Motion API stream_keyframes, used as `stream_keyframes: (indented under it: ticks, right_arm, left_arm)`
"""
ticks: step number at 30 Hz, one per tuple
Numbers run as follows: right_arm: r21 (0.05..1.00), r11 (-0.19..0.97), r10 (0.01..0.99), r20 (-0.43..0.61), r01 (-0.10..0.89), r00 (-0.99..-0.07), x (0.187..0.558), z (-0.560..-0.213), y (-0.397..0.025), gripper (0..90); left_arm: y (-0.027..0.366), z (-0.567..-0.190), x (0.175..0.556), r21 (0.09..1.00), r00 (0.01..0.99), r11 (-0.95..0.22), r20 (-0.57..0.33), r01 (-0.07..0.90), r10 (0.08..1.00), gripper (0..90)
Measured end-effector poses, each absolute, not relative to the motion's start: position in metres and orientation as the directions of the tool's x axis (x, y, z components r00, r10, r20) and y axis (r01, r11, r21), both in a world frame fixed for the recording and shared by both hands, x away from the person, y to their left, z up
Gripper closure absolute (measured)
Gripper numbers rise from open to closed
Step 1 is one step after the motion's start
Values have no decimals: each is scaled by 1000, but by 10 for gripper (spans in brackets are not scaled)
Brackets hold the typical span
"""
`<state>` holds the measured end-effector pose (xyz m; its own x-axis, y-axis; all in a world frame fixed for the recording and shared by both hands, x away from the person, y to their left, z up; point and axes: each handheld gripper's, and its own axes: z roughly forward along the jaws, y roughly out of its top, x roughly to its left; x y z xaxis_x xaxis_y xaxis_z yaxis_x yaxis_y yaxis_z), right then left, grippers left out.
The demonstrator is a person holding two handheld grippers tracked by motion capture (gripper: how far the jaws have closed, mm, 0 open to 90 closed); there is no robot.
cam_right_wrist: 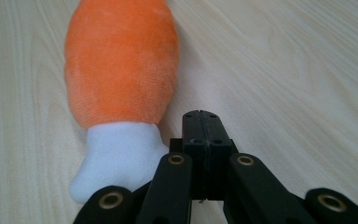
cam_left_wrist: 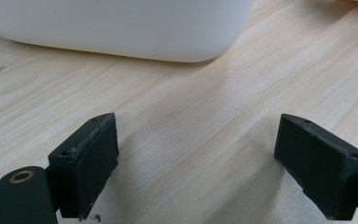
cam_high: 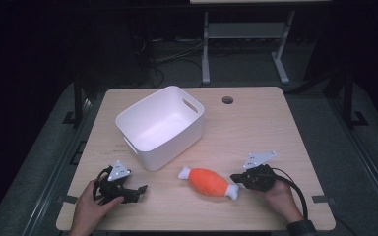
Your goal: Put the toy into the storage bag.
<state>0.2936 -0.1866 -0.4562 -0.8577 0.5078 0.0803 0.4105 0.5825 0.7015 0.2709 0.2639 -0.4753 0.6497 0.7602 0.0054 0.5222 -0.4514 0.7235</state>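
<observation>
The orange plush toy (cam_high: pixel 208 181) looks soft and light. The right gripper (cam_right_wrist: pixel 200 122) is pressed together, empty, near its white end; grab the fat middle.

Bin (cam_high: pixel 160 129): on the table (cam_high: pixel 266 128), left of centre, towards the far side.
Plush drumstick (cam_high: pixel 208 182): on the table, before the bin and to its right.
Left gripper (cam_high: pixel 137 192): left of the drumstick, before the bin.
Right gripper (cam_high: pixel 237 178): just right of the drumstick's near end.
</observation>
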Motion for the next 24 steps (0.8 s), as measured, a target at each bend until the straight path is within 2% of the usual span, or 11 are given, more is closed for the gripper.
stream_keyframes:
  ticks: [6, 8, 13, 19, 24]
  right_arm:
    - [697, 590, 504, 77, 408, -860, 288, -455, -183, 897]
    - [698, 585, 510, 79, 414, -856, 287, -454, -183, 869]
    - [687, 569, 558, 81, 452, -826, 285, -448, -185, 708]
    - [675, 545, 594, 107, 497, -797, 282, -436, -189, 459]
    - [663, 546, 612, 102, 512, -785, 280, -432, -184, 312]
  left_arm:
    - [264, -475, 271, 724, 650, -451, 5, 522, 760, 127]
    - [264, -475, 271, 724, 650, -451, 5, 522, 760, 127]
    - [264, -475, 271, 724, 650, -451, 6, 522, 760, 127]
    - [264, -475, 271, 723, 650, -452, 6, 522, 760, 127]
    - [264, -475, 271, 723, 650, -452, 6, 522, 760, 127]
